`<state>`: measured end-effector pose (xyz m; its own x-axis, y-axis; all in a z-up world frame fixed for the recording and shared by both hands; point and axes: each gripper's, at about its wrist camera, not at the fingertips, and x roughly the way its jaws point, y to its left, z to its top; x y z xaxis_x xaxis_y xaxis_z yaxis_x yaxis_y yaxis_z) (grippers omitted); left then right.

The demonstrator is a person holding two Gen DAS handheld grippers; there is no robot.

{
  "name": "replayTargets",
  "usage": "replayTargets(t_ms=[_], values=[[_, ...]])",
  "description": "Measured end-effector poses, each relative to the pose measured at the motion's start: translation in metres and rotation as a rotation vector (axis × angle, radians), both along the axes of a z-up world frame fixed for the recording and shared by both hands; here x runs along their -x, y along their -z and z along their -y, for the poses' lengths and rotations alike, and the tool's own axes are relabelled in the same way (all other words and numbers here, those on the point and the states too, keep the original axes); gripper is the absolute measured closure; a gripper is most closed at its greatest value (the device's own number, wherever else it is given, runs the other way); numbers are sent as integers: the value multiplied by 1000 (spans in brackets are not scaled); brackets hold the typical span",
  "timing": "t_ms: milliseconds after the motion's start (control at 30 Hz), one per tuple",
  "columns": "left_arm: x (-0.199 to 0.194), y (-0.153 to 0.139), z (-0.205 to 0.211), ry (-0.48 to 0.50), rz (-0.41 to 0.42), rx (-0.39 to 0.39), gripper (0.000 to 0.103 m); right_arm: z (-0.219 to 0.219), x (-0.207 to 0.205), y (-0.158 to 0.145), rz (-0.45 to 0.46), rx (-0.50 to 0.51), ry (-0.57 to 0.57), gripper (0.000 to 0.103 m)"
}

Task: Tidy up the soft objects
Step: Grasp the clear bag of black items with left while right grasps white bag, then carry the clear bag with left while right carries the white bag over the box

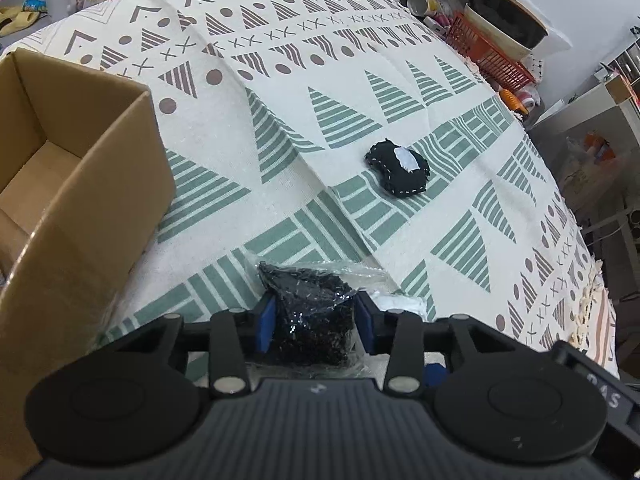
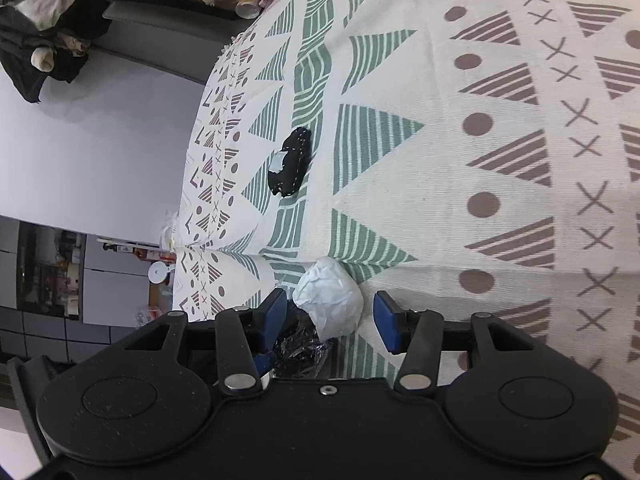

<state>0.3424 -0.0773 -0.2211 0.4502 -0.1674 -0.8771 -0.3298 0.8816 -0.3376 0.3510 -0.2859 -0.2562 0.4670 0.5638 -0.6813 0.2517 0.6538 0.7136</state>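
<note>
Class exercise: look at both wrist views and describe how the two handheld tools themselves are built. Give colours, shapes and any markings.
Both tools share one design. The left tool has a dark ribbed body, two round black discs, black link arms with silver pins, and blue finger pads; pale lettering at its right edge is partly cut off. The right tool looks smoother and black, with blue pads. No cables or sleeves show.

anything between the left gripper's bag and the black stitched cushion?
Nothing: in the left wrist view only bare patterned tablecloth lies between the bag of black bits in the left gripper and the black stitched cushion.
</note>
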Motion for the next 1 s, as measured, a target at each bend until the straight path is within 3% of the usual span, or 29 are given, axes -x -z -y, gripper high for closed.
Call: replayTargets(t_ms=[300,400,467,900,1000], values=[[-1,-10,-14,3,2,11,66,-14,-6,4,-9,50,-11,54],[2,-16,-16,7,8,14,66,-19,-7,5,-5,60,-26,71],[4,-20,-17,6,13,12,66,-21,-5,5,-2,66,-35,73],[36,-68,-24,3,94,-20,66,-15,20,-48,147,57,-39,74],[46,-82,-28,4,120,-31,66,-18,23,-53,147,72,-38,74]])
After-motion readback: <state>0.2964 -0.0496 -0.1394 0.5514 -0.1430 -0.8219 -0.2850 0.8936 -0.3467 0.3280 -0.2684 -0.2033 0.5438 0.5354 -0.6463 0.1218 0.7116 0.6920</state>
